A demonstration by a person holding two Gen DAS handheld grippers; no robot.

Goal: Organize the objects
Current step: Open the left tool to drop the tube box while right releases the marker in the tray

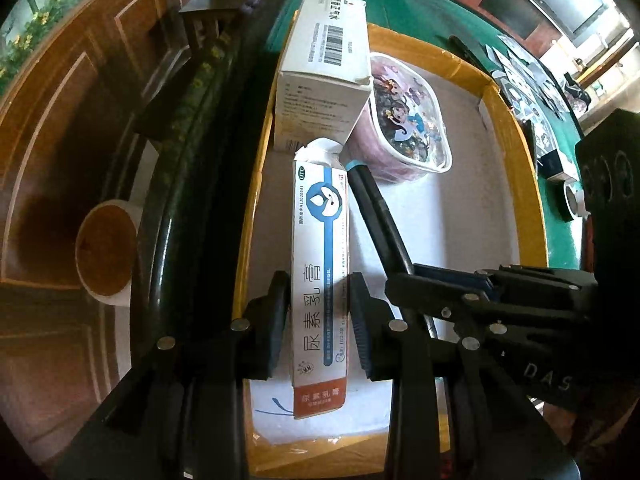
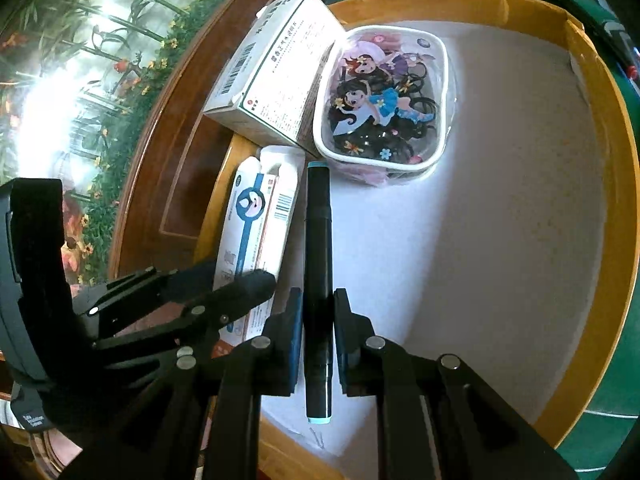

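A yellow-walled cardboard box [image 1: 516, 128] with a white floor [image 2: 480, 220] holds the objects. My left gripper [image 1: 320, 312] is shut on a long white and blue ointment box [image 1: 320, 264], which lies along the left wall; it also shows in the right wrist view [image 2: 256, 216]. My right gripper [image 2: 318, 320] is shut on a black marker pen [image 2: 318, 264] with teal ends, just right of the ointment box [image 1: 384, 224]. A larger white medicine box [image 1: 324, 64] [image 2: 276, 76] and a cartoon-printed tub of hair ties [image 1: 404, 120] [image 2: 384, 100] stand at the far end.
The box rests on a green table [image 1: 560, 216] with a dark padded rim [image 1: 208, 168]. Cards and small items [image 1: 532, 80] lie on the table to the right. A wooden floor and a brown-and-white pot [image 1: 108, 252] lie to the left. The box floor's right half [image 2: 500, 240] is bare.
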